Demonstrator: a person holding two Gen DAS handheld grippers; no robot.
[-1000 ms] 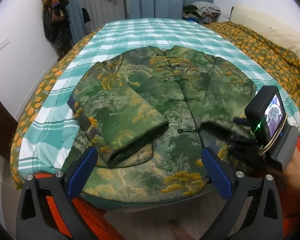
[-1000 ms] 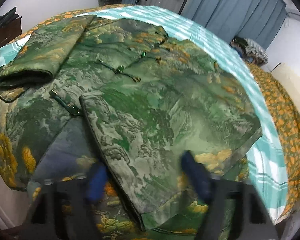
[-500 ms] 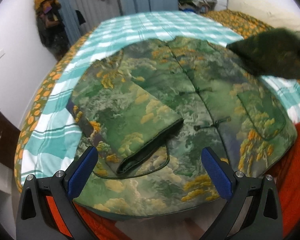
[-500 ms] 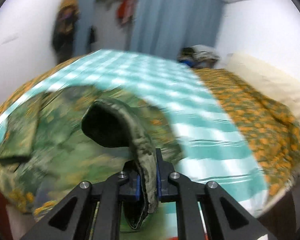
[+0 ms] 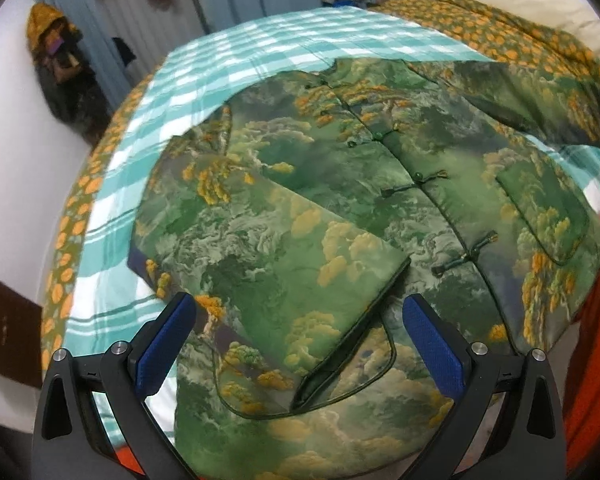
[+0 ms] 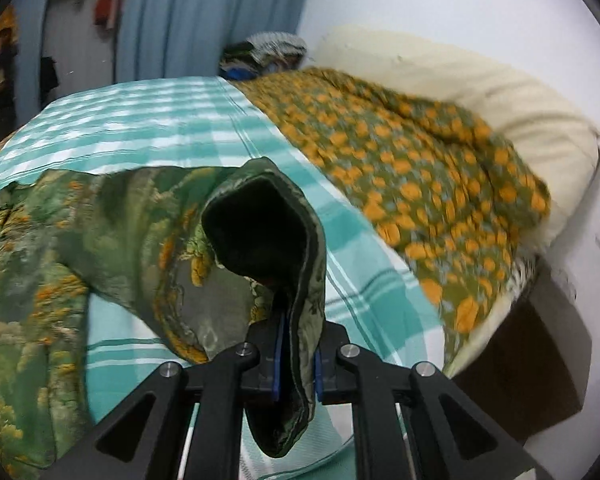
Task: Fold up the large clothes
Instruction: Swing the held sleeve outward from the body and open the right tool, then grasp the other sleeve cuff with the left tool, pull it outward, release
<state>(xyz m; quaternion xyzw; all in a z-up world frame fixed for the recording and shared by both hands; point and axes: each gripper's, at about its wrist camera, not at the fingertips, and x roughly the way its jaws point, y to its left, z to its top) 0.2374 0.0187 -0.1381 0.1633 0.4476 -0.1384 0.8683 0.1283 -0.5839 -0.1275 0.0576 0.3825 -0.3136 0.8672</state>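
Note:
A large green jacket with yellow tree print lies front up on the teal checked bed sheet. Its left sleeve is folded across the body. My left gripper is open and empty, hovering above the jacket's near hem. My right gripper is shut on the cuff of the right sleeve and holds it stretched out to the right, off the jacket body; that sleeve also shows in the left wrist view.
An orange-dotted quilt and a cream pillow lie along the bed's right side. A clothes pile sits at the far end by blue curtains. Hanging clothes are at the left wall.
My right gripper closed on the right sleeve cuff, lifted it off the jacket body and swung it out to the right. The left gripper stayed open near the hem.

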